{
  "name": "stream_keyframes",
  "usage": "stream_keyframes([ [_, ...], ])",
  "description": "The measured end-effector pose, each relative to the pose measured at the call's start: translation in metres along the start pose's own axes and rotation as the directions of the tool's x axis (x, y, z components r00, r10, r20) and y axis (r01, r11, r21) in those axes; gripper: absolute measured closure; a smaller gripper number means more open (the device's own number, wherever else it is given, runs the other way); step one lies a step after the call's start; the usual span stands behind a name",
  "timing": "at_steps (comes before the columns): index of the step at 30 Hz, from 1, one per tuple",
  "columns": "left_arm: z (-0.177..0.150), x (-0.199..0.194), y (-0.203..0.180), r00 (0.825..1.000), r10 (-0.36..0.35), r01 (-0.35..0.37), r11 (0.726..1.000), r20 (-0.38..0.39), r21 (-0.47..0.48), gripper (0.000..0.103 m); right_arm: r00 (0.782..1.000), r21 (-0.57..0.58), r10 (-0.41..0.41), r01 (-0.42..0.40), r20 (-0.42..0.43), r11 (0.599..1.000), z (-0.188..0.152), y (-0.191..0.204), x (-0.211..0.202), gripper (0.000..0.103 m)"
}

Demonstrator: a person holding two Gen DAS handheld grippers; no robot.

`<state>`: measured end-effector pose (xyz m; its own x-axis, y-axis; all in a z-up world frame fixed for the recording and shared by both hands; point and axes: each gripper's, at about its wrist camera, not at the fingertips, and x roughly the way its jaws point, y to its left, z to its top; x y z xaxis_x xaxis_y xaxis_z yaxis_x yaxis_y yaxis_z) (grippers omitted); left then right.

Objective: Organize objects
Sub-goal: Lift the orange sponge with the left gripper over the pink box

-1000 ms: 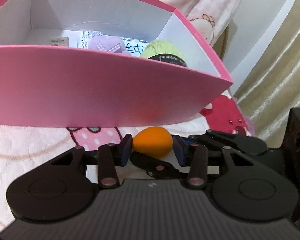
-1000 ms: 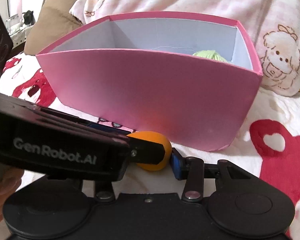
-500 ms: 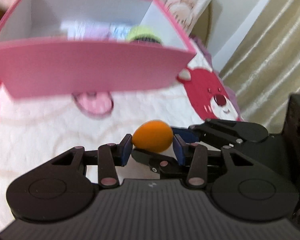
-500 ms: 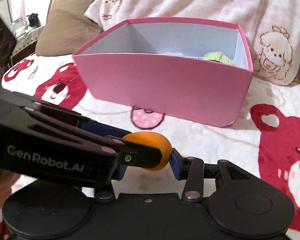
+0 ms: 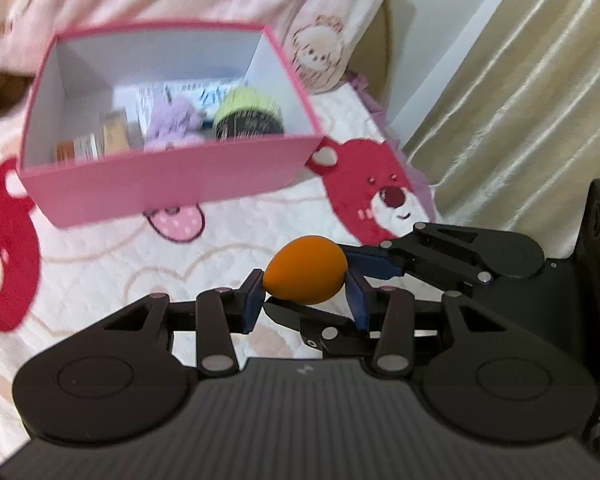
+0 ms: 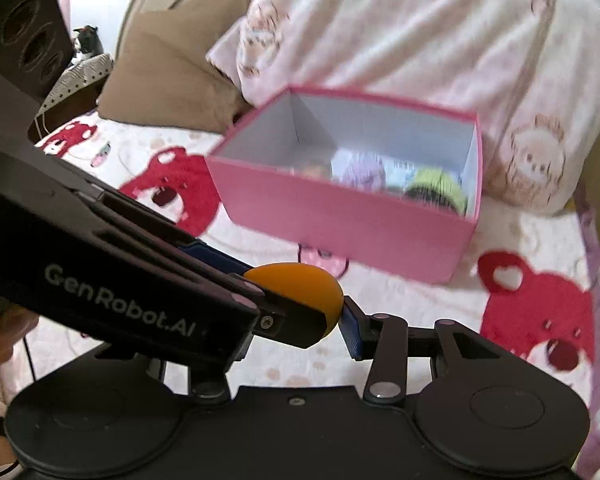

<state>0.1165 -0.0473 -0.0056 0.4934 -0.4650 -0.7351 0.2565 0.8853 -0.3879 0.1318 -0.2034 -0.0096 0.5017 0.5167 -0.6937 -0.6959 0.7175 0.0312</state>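
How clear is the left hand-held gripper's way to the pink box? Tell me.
Probably clear. The left hand-held gripper and right hand-held gripper both clamp the orange egg-shaped ball above the bedspread. Only bare quilt lies before the pink box, whose top is open.

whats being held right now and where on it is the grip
An orange egg-shaped sponge, pinched by both grippers at once: the left gripper across its sides, the right gripper across its ends.

Left gripper (image 5: 305,294) pinches the orange egg-shaped sponge (image 5: 305,276) above the bear-print bedspread (image 5: 236,240), right gripper (image 5: 374,266) clamping it too; pink box (image 5: 172,176) beyond holds green yarn (image 5: 247,114).
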Motion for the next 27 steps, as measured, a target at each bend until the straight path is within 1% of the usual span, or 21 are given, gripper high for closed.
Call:
stream_keyframes([
  [3,0.017,-0.019,-0.008,1.0,0.012,-0.013,0.999,0.008,0.036,0.061,1.0,-0.032,-0.014,0.015,0.025,0.999,0.019,0.004,-0.011,0.054],
  [6,0.037,-0.035,-0.011,0.999,0.022,-0.024,0.998,0.024,0.062,0.061,0.999,-0.034,-0.027,0.028,0.047,0.999,0.04,0.004,-0.018,0.054],
  [11,0.066,-0.055,-0.006,0.998,0.021,-0.024,0.998,0.06,0.05,0.062,0.999,0.004,-0.01,0.01,0.044,1.0,0.079,-0.006,-0.021,0.054],
  [14,0.083,-0.059,-0.002,0.996,0.024,-0.027,0.999,0.082,0.038,0.062,0.999,0.014,-0.014,0.014,0.047,1.0,0.094,-0.01,-0.02,0.054],
  [17,0.103,-0.056,0.005,0.995,0.021,-0.023,1.0,0.093,0.015,0.062,0.999,0.049,-0.031,0.029,0.034,0.998,0.113,-0.02,-0.013,0.054],
  [19,0.117,-0.05,0.01,0.995,0.02,-0.022,1.0,0.099,0.014,0.063,0.999,0.066,-0.033,0.031,0.02,0.997,0.126,-0.029,-0.005,0.054],
  [21,0.129,-0.043,0.015,0.994,0.034,-0.036,0.999,0.105,0.013,0.063,1.0,0.092,-0.022,0.022,-0.002,0.996,0.137,-0.04,0.007,0.054],
  [23,0.143,-0.031,0.023,0.994,0.042,-0.042,0.999,0.098,0.0,0.063,1.0,0.141,-0.01,0.013,-0.021,0.99,0.145,-0.055,0.022,0.054],
  [27,0.164,0.001,0.039,0.994,0.062,-0.061,0.998,0.086,-0.022,0.064,0.999,0.196,-0.007,0.016,-0.051,0.98,0.154,-0.079,0.056,0.054],
])
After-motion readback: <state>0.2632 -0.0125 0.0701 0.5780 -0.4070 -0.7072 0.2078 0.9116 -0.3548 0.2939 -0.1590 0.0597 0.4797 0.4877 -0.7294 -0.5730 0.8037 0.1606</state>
